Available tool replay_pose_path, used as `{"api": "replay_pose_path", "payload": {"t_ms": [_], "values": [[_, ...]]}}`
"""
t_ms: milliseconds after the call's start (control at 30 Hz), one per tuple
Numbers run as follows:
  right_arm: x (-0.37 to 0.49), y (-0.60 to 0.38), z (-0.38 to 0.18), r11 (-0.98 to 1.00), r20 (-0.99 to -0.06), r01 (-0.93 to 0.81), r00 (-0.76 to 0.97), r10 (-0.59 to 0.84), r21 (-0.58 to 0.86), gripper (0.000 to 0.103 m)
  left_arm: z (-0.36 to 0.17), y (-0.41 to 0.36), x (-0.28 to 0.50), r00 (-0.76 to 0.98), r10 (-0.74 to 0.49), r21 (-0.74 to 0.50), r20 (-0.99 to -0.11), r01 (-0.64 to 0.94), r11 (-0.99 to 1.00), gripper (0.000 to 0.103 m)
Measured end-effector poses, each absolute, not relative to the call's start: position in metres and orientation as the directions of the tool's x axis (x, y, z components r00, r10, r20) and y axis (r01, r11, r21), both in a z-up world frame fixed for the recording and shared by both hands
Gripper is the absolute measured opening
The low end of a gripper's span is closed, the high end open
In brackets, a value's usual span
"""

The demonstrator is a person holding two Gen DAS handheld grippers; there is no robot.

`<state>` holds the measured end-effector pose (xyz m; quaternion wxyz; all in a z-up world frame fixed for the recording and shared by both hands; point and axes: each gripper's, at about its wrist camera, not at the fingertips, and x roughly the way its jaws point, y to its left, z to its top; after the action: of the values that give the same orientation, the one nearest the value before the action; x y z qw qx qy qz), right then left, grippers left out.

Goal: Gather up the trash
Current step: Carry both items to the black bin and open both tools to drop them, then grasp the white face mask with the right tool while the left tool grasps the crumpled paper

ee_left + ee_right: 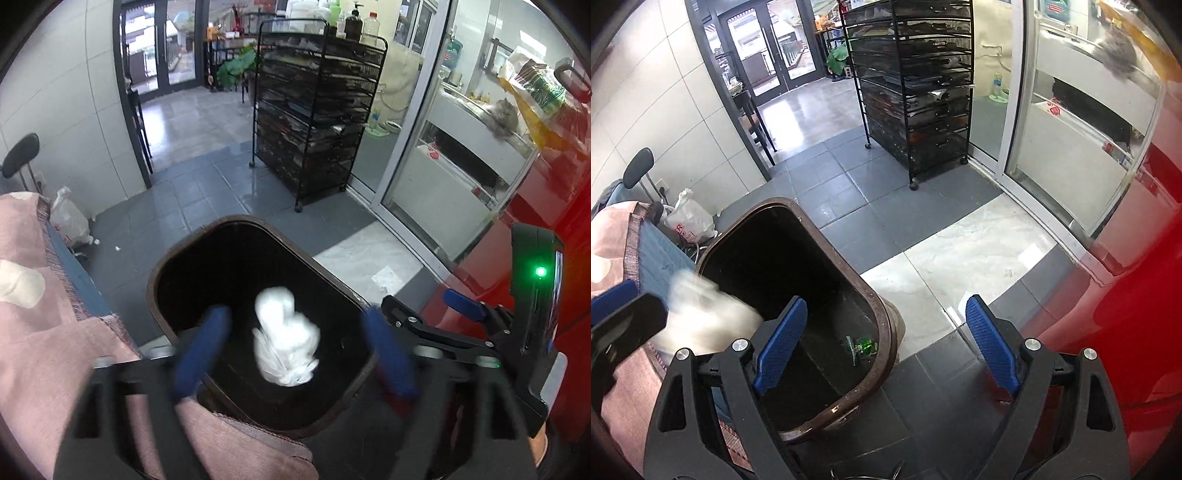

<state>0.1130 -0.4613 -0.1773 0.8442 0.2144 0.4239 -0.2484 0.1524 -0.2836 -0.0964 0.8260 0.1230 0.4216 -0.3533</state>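
White crumpled trash [286,336], blurred, apparently mid-air between spread left tongs [295,350].

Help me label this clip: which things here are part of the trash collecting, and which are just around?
Part of the job:
white crumpled wad, between the open left gripper fingers
brown bin
green wrapper inside it
right gripper, open

Just around:
black drawer rack
white plastic bag on the floor
pink cloth
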Motion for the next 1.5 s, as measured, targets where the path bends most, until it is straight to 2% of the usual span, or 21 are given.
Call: {"api": "replay_pose_path", "payload": {"t_ms": [200,433,600,933,1500], "values": [[0.115,-0.459,-0.178,0.793,-0.823,0.59,0.518,-0.232,0.148,0.087,-0.081,-0.28,0.143,0.418,-0.516,-0.091,-0.748,0.705,0.703,0.097],[0.118,-0.445,-0.164,0.815,-0.808,0.562,0.54,-0.234,0.14,0.087,-0.057,-0.256,0.135,0.443,-0.562,-0.14,-0.699,0.685,0.715,0.097],[0.123,-0.428,-0.148,0.841,-0.786,0.522,0.577,-0.223,0.144,0.087,-0.034,-0.232,0.123,0.504,-0.566,-0.124,-0.652,0.666,0.736,0.097],[0.139,-0.369,-0.109,0.925,-0.717,0.351,0.682,-0.146,0.145,0.089,-0.009,-0.168,0.101,0.647,-0.486,-0.041,-0.588,0.576,0.817,0.097],[0.157,-0.258,-0.058,0.988,-0.646,0.009,0.758,0.094,0.155,0.09,-0.008,-0.067,0.082,0.76,-0.33,-0.088,-0.56,0.341,0.936,0.097]]}}
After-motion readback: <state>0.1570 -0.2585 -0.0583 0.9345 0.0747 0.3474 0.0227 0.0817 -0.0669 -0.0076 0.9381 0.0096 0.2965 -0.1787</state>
